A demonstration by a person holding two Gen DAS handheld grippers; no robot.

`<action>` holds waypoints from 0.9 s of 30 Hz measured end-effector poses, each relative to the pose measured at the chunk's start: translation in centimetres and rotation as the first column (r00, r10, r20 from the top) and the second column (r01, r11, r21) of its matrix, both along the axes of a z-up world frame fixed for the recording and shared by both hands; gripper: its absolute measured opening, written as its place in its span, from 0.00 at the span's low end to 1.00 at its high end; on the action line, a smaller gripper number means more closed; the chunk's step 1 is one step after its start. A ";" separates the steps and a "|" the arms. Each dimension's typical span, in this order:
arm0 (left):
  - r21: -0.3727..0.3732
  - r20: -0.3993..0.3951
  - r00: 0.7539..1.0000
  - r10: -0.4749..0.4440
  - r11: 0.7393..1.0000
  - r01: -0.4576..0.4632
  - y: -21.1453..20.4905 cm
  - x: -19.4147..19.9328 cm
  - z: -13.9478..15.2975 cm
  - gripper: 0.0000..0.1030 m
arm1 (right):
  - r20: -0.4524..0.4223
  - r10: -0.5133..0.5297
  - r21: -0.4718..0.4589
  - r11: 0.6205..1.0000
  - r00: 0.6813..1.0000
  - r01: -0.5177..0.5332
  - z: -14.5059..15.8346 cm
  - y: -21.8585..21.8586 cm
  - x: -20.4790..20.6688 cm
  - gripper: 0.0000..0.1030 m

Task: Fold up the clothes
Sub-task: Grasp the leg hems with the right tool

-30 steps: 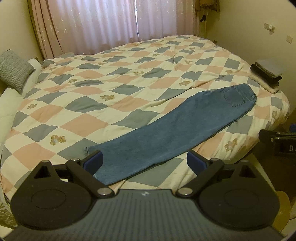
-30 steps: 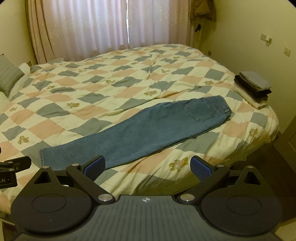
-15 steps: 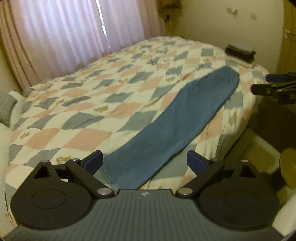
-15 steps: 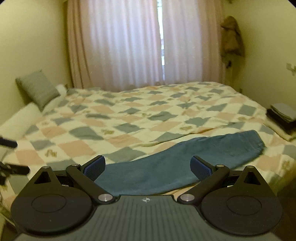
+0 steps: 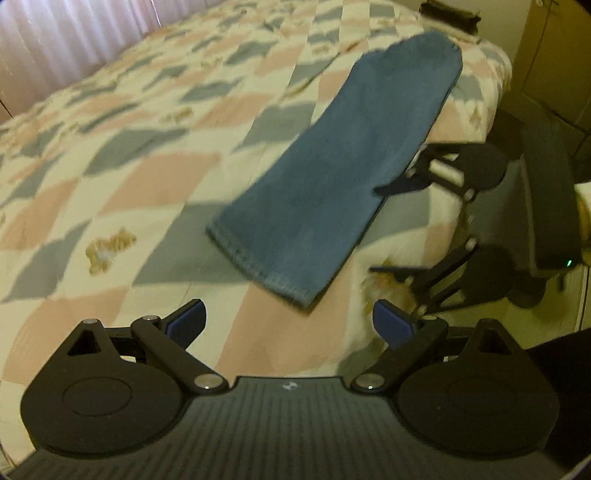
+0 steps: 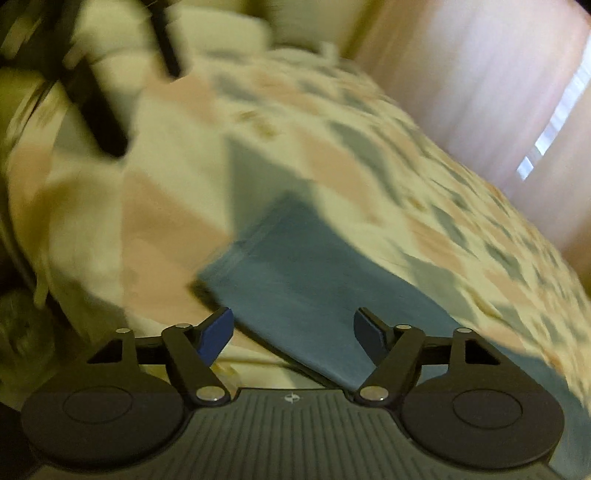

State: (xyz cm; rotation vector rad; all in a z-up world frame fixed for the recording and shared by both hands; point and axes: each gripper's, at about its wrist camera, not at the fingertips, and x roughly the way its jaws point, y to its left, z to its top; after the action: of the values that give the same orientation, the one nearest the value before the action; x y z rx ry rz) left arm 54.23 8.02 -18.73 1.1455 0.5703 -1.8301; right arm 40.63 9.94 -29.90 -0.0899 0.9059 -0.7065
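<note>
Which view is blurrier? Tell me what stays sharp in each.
Right wrist view: heavy motion smear over the jeans and quilt; only the right gripper is crisp. Left wrist view: milder blur, the jeans' hem stitching readable, left gripper sharp.

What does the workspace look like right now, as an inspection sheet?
Surface: bed with checked quilt.
Job's things: jeans lying flat and long on the quilt, hem end nearest the cameras.
Clutter: dark stack at the bed's far corner, blurred.
Grippers: left gripper open, empty; right gripper open, empty, low over the jeans' edge.
Cables: nothing seen.
Surroundings: pink curtains, yellow wall.
</note>
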 end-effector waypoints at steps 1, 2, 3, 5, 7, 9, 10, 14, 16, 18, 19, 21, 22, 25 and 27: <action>0.008 -0.005 1.000 -0.001 1.000 0.001 -0.1 0.7 -0.8 0.92 | -0.011 0.028 -0.021 0.999 1.000 -0.028 -1.2 0.5 1.0 0.69; 0.015 -0.010 1.000 -0.002 1.000 0.002 -0.3 1.4 -1.6 0.92 | -0.018 0.047 -0.053 0.997 0.999 -0.048 -2.4 1.0 1.9 0.69; 0.021 -0.019 1.000 0.000 1.000 0.001 -0.4 2.0 -2.0 0.92 | -0.027 0.058 -0.084 0.995 0.998 -0.060 -3.4 1.3 2.7 0.69; 0.030 -0.046 0.999 0.004 1.000 -0.003 -0.8 3.2 -2.6 0.92 | -0.058 0.061 -0.145 0.987 0.996 -0.068 -5.2 1.7 4.0 0.70; 0.031 -0.074 0.997 0.000 1.000 0.002 -1.3 3.9 -3.4 0.92 | -0.091 0.057 -0.211 0.975 0.994 -0.075 -7.0 2.2 4.9 0.69; 0.032 -0.090 0.996 -0.009 0.999 0.012 -1.6 4.5 -4.0 0.92 | -0.106 0.054 -0.263 0.962 0.993 -0.080 -8.3 2.8 5.2 0.69; 0.033 -0.091 0.996 -0.011 0.999 0.014 -1.7 4.8 -4.2 0.92 | -0.110 0.051 -0.288 0.954 0.993 -0.081 -8.7 3.1 5.4 0.66; 0.039 -0.097 0.995 -0.021 0.999 0.025 -2.3 5.9 -4.9 0.92 | -0.060 0.035 -0.312 0.949 0.998 -0.052 -9.0 2.7 5.7 0.32; 0.042 -0.101 0.995 -0.021 0.999 0.026 -2.7 6.3 -5.1 0.92 | -0.041 0.004 -0.318 0.948 0.999 -0.016 -8.5 2.0 5.8 0.30; 0.051 -0.120 0.993 -0.008 0.999 0.014 -3.4 6.0 -4.9 0.92 | -0.080 -0.004 -0.314 0.949 0.997 -0.021 -9.0 1.5 6.1 0.30; 0.055 -0.129 0.992 -0.002 0.998 0.009 -3.7 6.0 -4.9 0.92 | -0.106 0.005 -0.317 0.948 0.994 -0.038 -9.6 1.4 6.2 0.30; 0.052 -0.132 0.991 -0.003 0.999 0.010 -4.3 5.6 -4.5 0.92 | -0.122 0.040 -0.324 0.943 0.992 -0.078 -10.1 1.4 6.1 0.26; 0.048 -0.132 0.991 -0.006 0.999 0.012 -4.7 5.3 -4.2 0.92 | -0.104 0.048 -0.304 0.950 0.993 -0.077 -9.7 1.0 5.8 0.14; 0.039 -0.131 0.991 -0.013 0.999 0.019 -5.8 4.5 -3.5 0.92 | 0.006 0.034 -0.196 0.980 0.999 -0.033 -7.5 -1.0 4.3 0.09; 0.033 -0.130 0.991 -0.018 0.999 0.023 -6.5 3.9 -3.1 0.92 | 0.169 -0.063 -0.060 0.995 0.984 0.074 -4.6 -3.4 1.3 0.09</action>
State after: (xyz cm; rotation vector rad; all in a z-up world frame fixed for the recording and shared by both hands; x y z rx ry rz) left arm 58.15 1.49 -21.81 1.0634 0.6687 -1.9296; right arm 41.88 6.58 -34.46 -0.0573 0.7274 -0.7965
